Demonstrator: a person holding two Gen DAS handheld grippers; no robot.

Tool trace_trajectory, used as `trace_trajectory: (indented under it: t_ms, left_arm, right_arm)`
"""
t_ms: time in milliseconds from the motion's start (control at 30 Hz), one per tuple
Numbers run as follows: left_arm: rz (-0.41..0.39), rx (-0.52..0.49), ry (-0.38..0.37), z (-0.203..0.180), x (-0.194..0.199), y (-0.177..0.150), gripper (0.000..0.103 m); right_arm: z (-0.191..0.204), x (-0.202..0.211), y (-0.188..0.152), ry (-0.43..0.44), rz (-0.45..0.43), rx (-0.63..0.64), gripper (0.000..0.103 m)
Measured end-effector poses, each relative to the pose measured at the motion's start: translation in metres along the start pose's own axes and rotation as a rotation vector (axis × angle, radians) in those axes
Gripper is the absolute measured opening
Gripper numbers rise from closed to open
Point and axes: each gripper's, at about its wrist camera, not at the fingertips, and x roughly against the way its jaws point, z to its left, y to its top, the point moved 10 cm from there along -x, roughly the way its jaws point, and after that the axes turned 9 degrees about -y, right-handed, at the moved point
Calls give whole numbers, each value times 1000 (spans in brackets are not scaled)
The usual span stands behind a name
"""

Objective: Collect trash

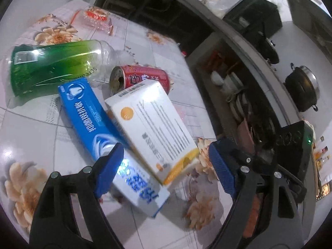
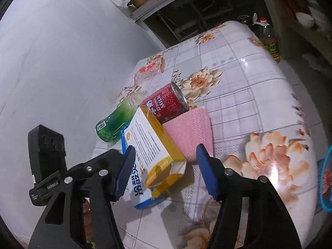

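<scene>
A white and yellow box [image 1: 153,128] lies on a blue toothpaste box [image 1: 99,128] on the flowered table [image 1: 41,141]. Behind them lie a red milk can [image 1: 143,77] and a green plastic bottle [image 1: 51,62]. My left gripper [image 1: 166,168] is open, its fingers on either side of the near ends of both boxes. In the right wrist view my right gripper [image 2: 166,166] is open around the white and yellow box [image 2: 149,145] and the blue box [image 2: 139,188]. The can [image 2: 166,103], the bottle [image 2: 116,122] and a pink mesh sleeve [image 2: 191,132] lie beyond.
A clear plastic wrapper [image 1: 93,20] with red print lies at the table's far end [image 2: 149,68]. A blue basket [image 2: 325,178] shows at the right edge. An oil bottle [image 2: 267,37] stands past the table. A kitchen counter with a pot [image 1: 300,87] runs on the right.
</scene>
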Motion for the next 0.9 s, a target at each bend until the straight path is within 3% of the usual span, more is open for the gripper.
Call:
trace_trajectory:
  t_ms: [167,300,400,533,700,900]
  left_arm:
    - [-13,-10,74,12,-9,3,79]
    - [-97,-20,111,27,14,-1,79]
    - [-98,17,166,49,22,-5,79]
    - [-43,106,166,71,12,-16,66]
    - [-47,114,155,74,10,-17,50]
    - [-35,99,167,75,24,-24,42]
  right_arm:
    - [2,-23,4,-3,39,-6,49]
    - [5,-31,6,-5,48,14,48]
    - [6,-39,3,-6,71,27,46]
    - [13,-50,-9,7,132,42,35]
    - [23,-53,-25,23,178,61,31]
    - [37,-50,-51,78,230,67,28]
